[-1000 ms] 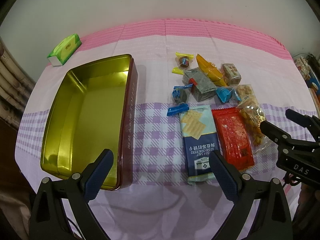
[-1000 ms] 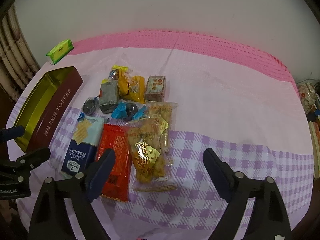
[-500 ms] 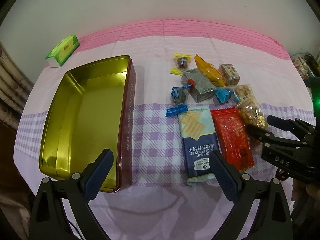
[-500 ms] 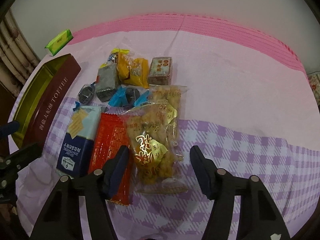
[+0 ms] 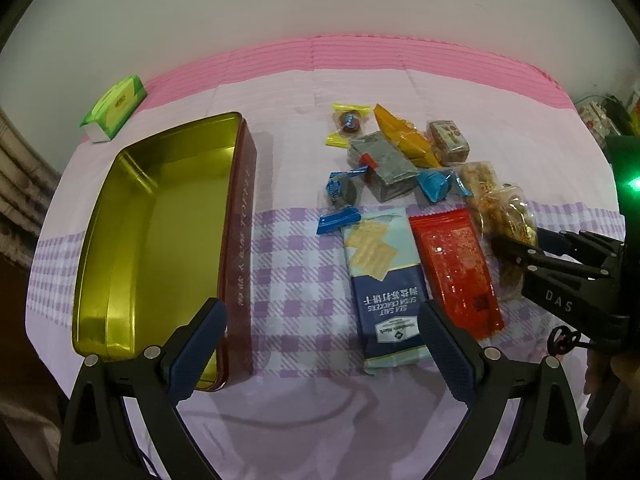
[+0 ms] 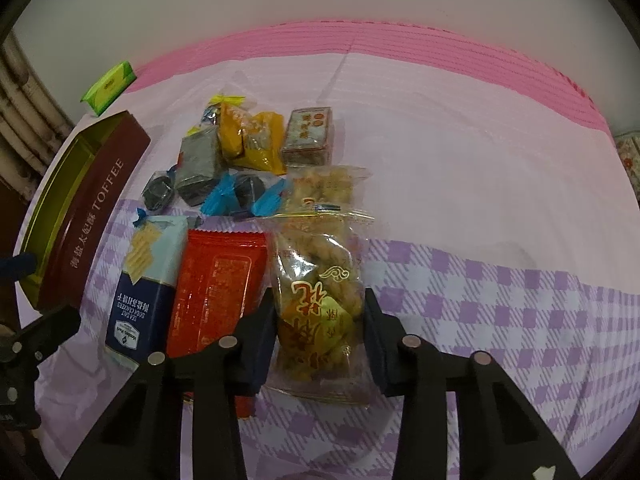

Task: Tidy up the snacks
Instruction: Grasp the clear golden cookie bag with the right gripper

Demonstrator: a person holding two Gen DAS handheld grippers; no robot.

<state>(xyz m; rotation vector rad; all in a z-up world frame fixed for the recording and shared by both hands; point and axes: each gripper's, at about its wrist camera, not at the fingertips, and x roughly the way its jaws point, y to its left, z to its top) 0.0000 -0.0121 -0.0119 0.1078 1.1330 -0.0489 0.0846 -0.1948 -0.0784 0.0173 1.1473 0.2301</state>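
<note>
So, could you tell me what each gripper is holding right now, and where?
The right gripper has just been closing on the clear fried-snack bag, pads at its lower sides. The left gripper holds nothing.

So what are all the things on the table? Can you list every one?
Tin: 1, gold inside, maroon outside, left, empty.
Cracker pack: 1, blue, middle.
Red packet: 1, beside crackers.
Clear snack bag: 1, golden pieces, between right gripper's pads; a second similar bag lies behind.
Small sweets: a cluster, yellow, blue, grey, behind packs.
Green box: 1, far left.
Tablecloth: pink and purple check.
Left gripper: open.
Right gripper: jaws just closing, gripping bag.
</note>
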